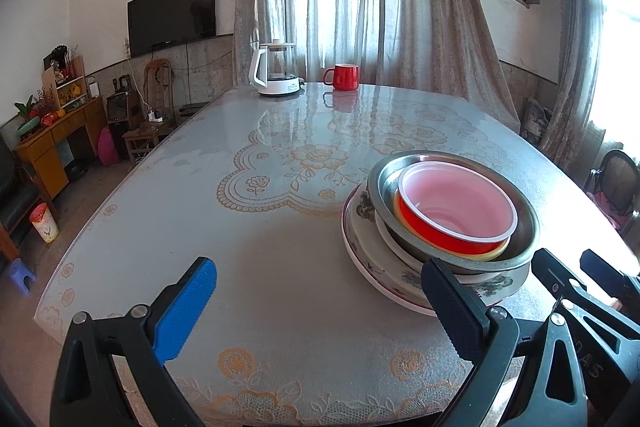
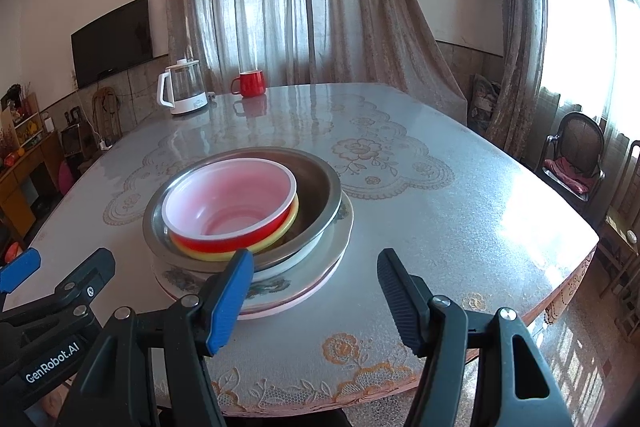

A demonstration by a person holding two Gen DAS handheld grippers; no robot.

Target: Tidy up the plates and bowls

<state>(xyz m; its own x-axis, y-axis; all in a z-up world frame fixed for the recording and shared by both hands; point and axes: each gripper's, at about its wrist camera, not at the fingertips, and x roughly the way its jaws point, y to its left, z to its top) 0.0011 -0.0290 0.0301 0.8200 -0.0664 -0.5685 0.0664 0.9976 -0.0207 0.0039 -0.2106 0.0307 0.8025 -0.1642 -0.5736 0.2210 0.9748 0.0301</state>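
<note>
curtained windows and a wall-mounted screen stand behind the lace-covered worktop (image 1: 248,267), with a kettle (image 1: 276,69) and a red mug (image 1: 342,77) at its far edge. from the left wrist view, the left gripper (image 1: 320,307) is released, jaws wide apart and nothing between them; its black finger sits just in front of the stack's near rim, and i cannot tell whether it touches. the stack lies to the right: a floral plate (image 1: 360,247) at the bottom, a steel bowl (image 1: 452,223) above it, and a red bowl (image 1: 456,211) nested inside over a yellow rim. the right gripper (image 1: 576,279) shows at the far right edge.

from the right wrist view, the right gripper (image 2: 316,299) is also released and empty, its blue finger just before the floral plate (image 2: 340,227), its black finger over bare cloth. the steel bowl (image 2: 328,191) and red bowl (image 2: 232,211) sit left of centre; the red bowl leans toward the near left wall.

the stacking looks nearly complete. if the pile is to be shifted or squared, it seems wise to take the bottom plate's rim from both sides, level and slow, since the nested bowls sit off-centre and could slide.
</note>
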